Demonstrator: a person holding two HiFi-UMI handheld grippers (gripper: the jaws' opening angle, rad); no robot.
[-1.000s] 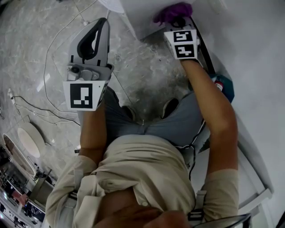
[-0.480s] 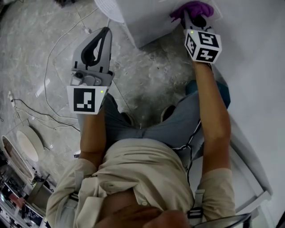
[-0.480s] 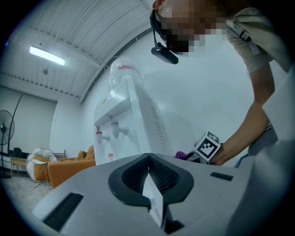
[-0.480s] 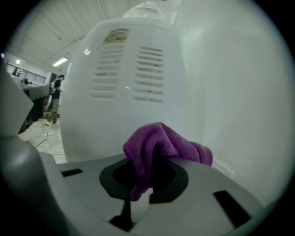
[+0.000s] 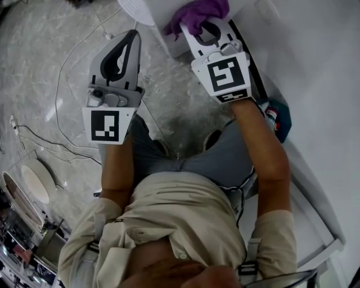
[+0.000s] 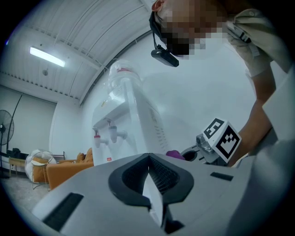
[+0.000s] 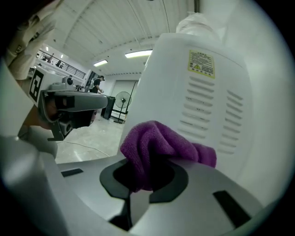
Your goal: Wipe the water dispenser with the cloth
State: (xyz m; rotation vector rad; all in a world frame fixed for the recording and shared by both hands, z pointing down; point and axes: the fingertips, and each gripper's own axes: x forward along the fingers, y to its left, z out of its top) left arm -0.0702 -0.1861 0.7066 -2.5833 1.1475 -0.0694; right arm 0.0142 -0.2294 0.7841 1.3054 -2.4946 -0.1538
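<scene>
Because the head view looks steeply down, only the lower edge of the white water dispenser [image 5: 169,19] is caught there, the rest being cut off by the top of the frame; its bottle and its red and blue taps [image 6: 107,135] are seen only in the left gripper view. The tips of the right gripper [image 5: 201,23] are covered by the purple cloth [image 5: 197,12], which is clamped between the jaws and bunched over them. In the right gripper view the cloth [image 7: 156,143] is seen held against, or just in front of, the vented side panel of the dispenser [image 7: 203,106]; whether it is actually pressed on the panel cannot be told. A yellow label [image 7: 201,62] is fixed near the top of that panel, its print too small to be read. The left gripper [image 5: 131,38] is held apart from the dispenser, over the marbled floor [image 5: 185,95], with its jaws brought together and nothing between them, as is confirmed in its own view [image 6: 148,159]. A teal object [image 5: 279,119] beside the right forearm is partly hidden and cannot be identified. Thin cables [image 5: 61,76] are laid across the floor at the left. An orange sofa [image 6: 64,168] and a standing fan [image 7: 120,99] are made out in the background.
</scene>
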